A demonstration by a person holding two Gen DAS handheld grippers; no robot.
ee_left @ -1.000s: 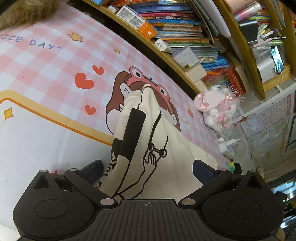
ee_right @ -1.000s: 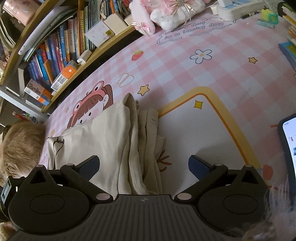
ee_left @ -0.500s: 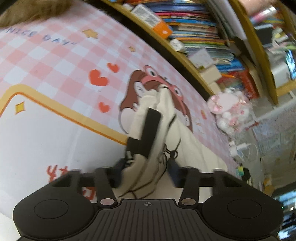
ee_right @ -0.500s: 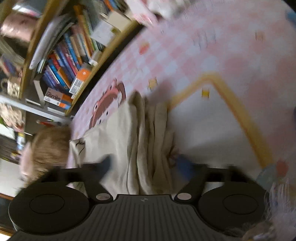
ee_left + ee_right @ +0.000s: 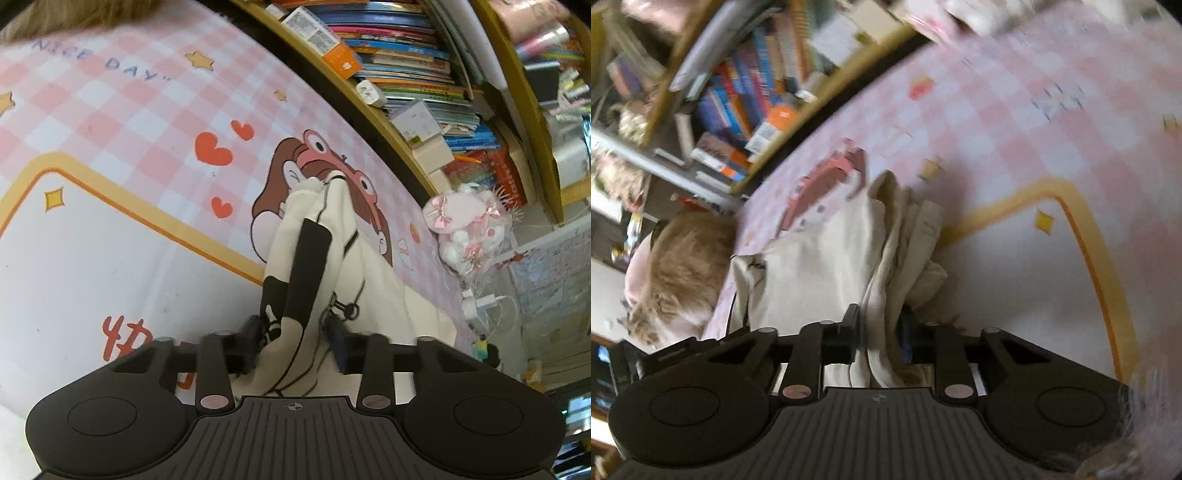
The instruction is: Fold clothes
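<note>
Two grippers are on one cream cotton garment with black printed line-art [image 5: 314,258], which lies bunched on the pink-checked cartoon-print table mat [image 5: 129,122], over the mat's frog-hat girl drawing and just inside the mat's yellow-bordered white panel.

Risks, judged from this frame:
- Left gripper [image 5: 295,332]: jaws easing apart slightly, pads against a thick bunched ridge of the garment. If they slacken further, that end may slide out once lifted.
- Right gripper [image 5: 879,339]: jaws closing on several stacked cream folds. It may catch too many layers, or only the outer ones, so the fold would open unevenly or drag a lump.
- Right view is motion-blurred; a pull before the pads seat could tug the cloth sideways across the mat.
- Uneven tension between the two ends would skew the fold line.
- The fluffy tan animal-like shape [image 5: 683,266] sits just beside the garment's far edge in the right view; the cloth could snag it. What it is I cannot tell.

Pose: both grippers point downward at a slant toward the mat, each low over the garment, one at either end.
</note>
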